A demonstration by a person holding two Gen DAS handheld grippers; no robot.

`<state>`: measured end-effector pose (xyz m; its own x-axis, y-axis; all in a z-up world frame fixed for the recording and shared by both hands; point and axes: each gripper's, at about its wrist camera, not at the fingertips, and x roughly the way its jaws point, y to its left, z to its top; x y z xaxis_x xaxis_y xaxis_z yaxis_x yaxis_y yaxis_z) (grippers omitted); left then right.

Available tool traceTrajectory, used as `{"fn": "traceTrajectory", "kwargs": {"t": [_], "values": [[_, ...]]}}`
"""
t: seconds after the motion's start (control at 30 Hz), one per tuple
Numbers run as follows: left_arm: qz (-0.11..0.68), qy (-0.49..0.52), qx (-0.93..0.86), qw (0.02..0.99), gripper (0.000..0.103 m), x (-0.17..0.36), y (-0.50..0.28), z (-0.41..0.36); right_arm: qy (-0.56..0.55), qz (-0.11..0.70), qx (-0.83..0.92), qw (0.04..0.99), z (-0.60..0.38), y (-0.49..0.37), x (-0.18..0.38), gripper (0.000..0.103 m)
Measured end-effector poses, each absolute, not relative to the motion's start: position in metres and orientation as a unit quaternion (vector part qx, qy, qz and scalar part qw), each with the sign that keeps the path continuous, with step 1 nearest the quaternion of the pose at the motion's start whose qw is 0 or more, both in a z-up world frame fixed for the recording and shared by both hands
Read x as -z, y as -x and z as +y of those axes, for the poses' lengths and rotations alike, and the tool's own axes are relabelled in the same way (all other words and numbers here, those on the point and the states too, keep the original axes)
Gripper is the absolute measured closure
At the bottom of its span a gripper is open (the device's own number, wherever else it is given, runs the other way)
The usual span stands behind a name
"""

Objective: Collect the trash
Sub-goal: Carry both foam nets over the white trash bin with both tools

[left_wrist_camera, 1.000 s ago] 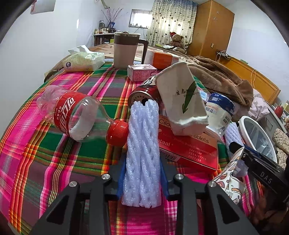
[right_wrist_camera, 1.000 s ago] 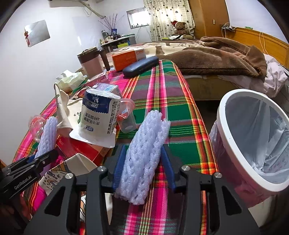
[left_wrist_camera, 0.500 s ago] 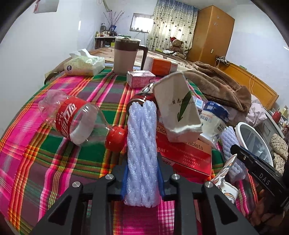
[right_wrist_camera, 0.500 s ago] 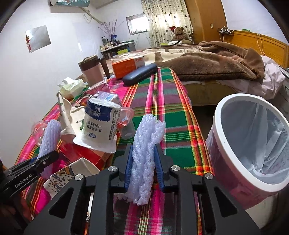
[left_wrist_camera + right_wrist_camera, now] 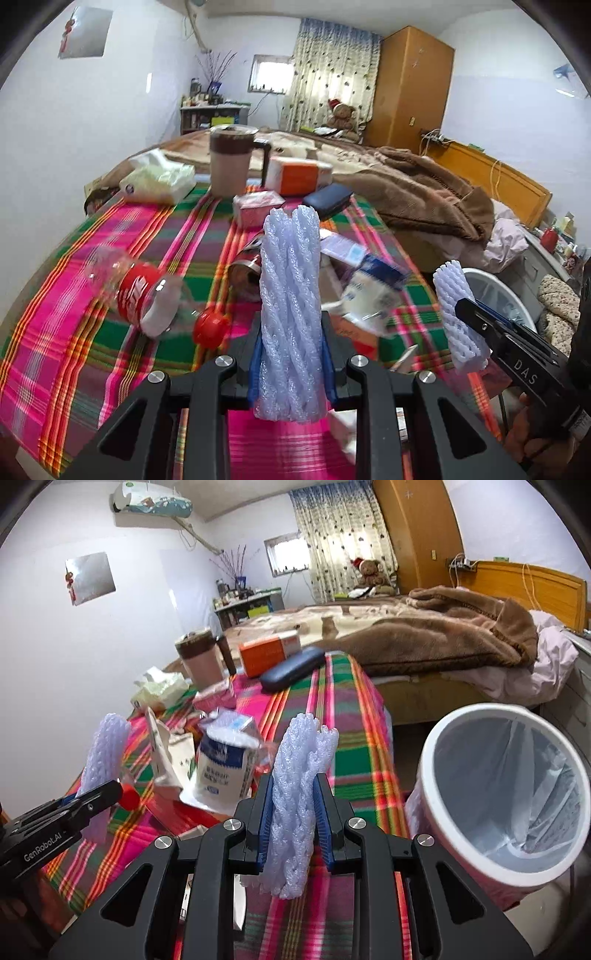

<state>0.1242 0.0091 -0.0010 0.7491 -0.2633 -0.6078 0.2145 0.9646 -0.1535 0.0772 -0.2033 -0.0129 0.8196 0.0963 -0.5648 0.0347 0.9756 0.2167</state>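
My left gripper [image 5: 291, 363] is shut on a pale lilac foam fruit net [image 5: 290, 306], held upright above the plaid table. My right gripper [image 5: 293, 825] is shut on a second foam net [image 5: 299, 794], lifted off the table just left of the white trash bin [image 5: 443, 738] with its clear liner. Each gripper shows in the other's view: the right one with its net [image 5: 458, 321] at lower right, the left one with its net [image 5: 103, 760] at lower left. On the table lie a Coca-Cola bottle [image 5: 147, 295], a can [image 5: 243, 269], a yogurt cup [image 5: 225, 771] and a paper bag [image 5: 162, 749].
At the table's far end stand a brown jug [image 5: 232, 162], a tissue pack [image 5: 159, 181], an orange box [image 5: 299, 175], a pink box [image 5: 256, 206] and a dark glasses case [image 5: 291, 668]. A bed with a brown blanket [image 5: 443, 635] lies behind. The bin stands beside the table's right edge.
Both grippers have risen off the table with their foam nets. The right gripper closed tighter on its net and moved nearer the bin.
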Motion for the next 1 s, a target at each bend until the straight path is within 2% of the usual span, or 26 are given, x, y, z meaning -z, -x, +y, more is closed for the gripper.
{"fn": "traceTrajectory", "kwargs": {"t": [0.5,1.0], "values": [[0.282,-0.004,0.202,0.938,0.076,-0.043,-0.111,-0.083,-0.115,0.253,0.039,0.960,-0.260,-0.058,-0.016,0.081],[0.300,-0.038,0.292,0.908,0.076,-0.030,-0.105,-0.198,-0.120,0.269,0.103,0.950,-0.332,-0.050,-0.003,0.081]]}}
